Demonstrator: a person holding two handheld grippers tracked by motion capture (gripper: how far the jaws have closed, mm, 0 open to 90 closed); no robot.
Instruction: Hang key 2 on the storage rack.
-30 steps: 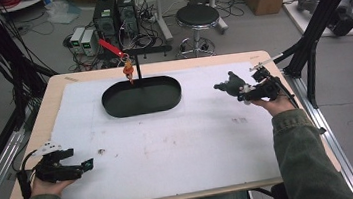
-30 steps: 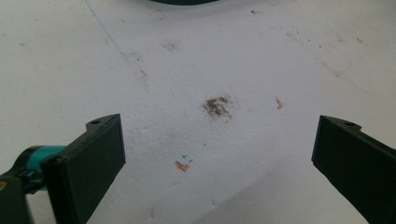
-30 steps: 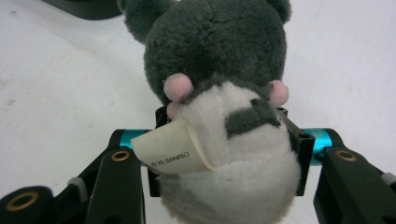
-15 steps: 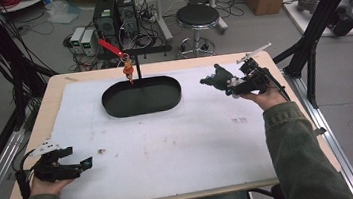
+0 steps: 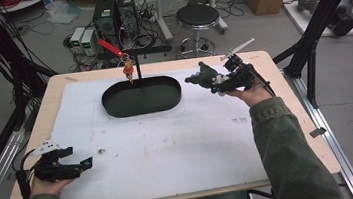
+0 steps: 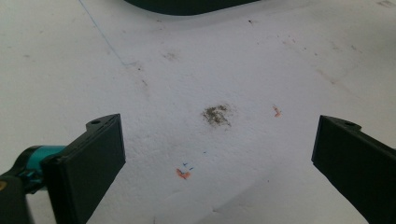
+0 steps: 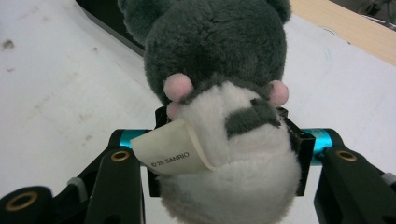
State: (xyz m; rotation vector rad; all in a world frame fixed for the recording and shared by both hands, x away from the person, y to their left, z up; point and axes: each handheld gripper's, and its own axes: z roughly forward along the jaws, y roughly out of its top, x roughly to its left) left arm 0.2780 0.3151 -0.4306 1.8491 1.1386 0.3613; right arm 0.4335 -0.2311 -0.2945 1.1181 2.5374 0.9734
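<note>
The right tongs (image 5: pixel 214 81) are clamped on the small grey-and-white plush toy (image 5: pixel 202 77), held in the air at about two o'clock on the counter (image 5: pixel 289 132), just off the three-o'clock end of the black oval tray (image 5: pixel 142 96). In the right gripper view the plush toy (image 7: pixel 224 93) sits squeezed between the black jaws, its cream label curling out at nine o'clock. Over at eight o'clock the left tongs (image 5: pixel 87 163) rest low on the white foam mat (image 5: pixel 169 145), jaws spread wide apart with nothing between them, just stains on the mat.

My read: the toy is headed for the tray. To do it well, carry it level over the rim, lower it to the tray floor, then part the jaws and lift straight out.

Against the earlier frames, the right hand has carried the toy toward nine o'clock, closer to the tray and a bit higher; the left hand hasn't budged.
</note>
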